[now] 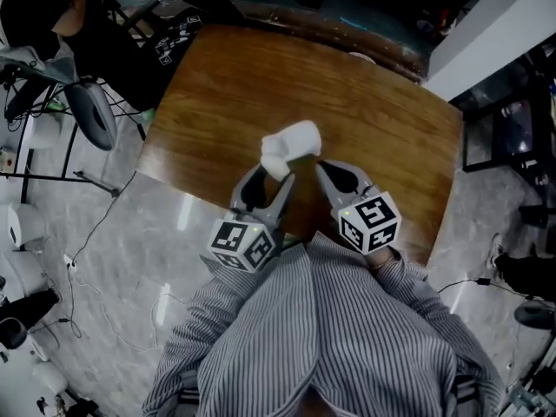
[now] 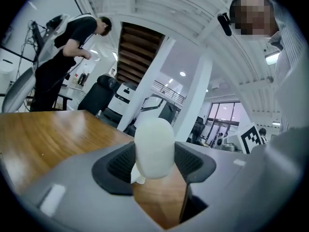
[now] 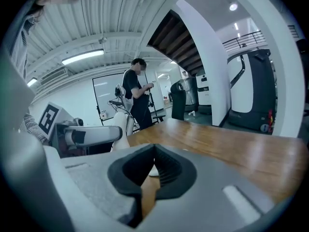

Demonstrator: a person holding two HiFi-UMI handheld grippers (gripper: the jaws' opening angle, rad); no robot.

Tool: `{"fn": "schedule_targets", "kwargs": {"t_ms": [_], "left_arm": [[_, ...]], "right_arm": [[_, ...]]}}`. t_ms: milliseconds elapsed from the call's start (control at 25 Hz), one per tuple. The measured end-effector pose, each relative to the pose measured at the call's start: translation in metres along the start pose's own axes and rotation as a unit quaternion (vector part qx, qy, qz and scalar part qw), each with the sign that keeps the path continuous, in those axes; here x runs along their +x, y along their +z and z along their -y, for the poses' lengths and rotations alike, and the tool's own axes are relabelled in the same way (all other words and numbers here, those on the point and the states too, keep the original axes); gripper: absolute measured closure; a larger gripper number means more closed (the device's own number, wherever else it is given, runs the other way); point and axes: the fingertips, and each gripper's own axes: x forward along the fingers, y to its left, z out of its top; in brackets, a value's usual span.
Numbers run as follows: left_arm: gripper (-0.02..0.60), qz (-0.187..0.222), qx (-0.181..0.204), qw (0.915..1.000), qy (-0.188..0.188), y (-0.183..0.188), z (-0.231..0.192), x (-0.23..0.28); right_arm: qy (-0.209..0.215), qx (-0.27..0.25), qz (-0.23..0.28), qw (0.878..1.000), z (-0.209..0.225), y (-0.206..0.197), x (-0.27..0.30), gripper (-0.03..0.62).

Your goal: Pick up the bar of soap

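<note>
The white bar of soap [image 1: 292,144] is held over the near middle of the wooden table [image 1: 365,120]. My left gripper [image 1: 280,170] is shut on the soap's near end. In the left gripper view the soap [image 2: 154,146] stands upright and fills the gap between the dark pads [image 2: 120,163] of the left gripper [image 2: 154,154]. My right gripper [image 1: 320,165] sits just right of the soap, shut, with nothing held. In the right gripper view the right gripper [image 3: 154,151] has its jaws pressed together, and the soap [image 3: 118,129] shows to the left beside the left gripper's finger.
The table's near edge [image 1: 217,202] runs just under both grippers, with grey floor to the left. A person in black [image 1: 52,7] stands at the far left beside stands and cables [image 1: 87,111]. A dark shelf [image 1: 512,129] stands to the right of the table.
</note>
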Motion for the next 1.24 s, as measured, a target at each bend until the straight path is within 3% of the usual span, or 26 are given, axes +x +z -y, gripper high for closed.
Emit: {"fn": "schedule_targets", "kwargs": {"t_ms": [280,600,1240], "left_arm": [[0.318,0.017,-0.04,0.999,0.004,-0.005,-0.001,-0.006],[0.318,0.003,-0.039,0.9992,0.006,-0.01,0.004,-0.007],[0.318,0.0,-0.039,0.9992,0.005,-0.011,0.006,-0.007]], "right_arm": [[-0.009,0.008,0.028,1.0,-0.001,0.007,-0.005,0.592],[0.023,0.014,0.003,1.0,-0.014,-0.002,-0.005,0.592],[0.021,-0.002,-0.004,1.0,-0.011,-0.004,-0.005,0.592]]}}
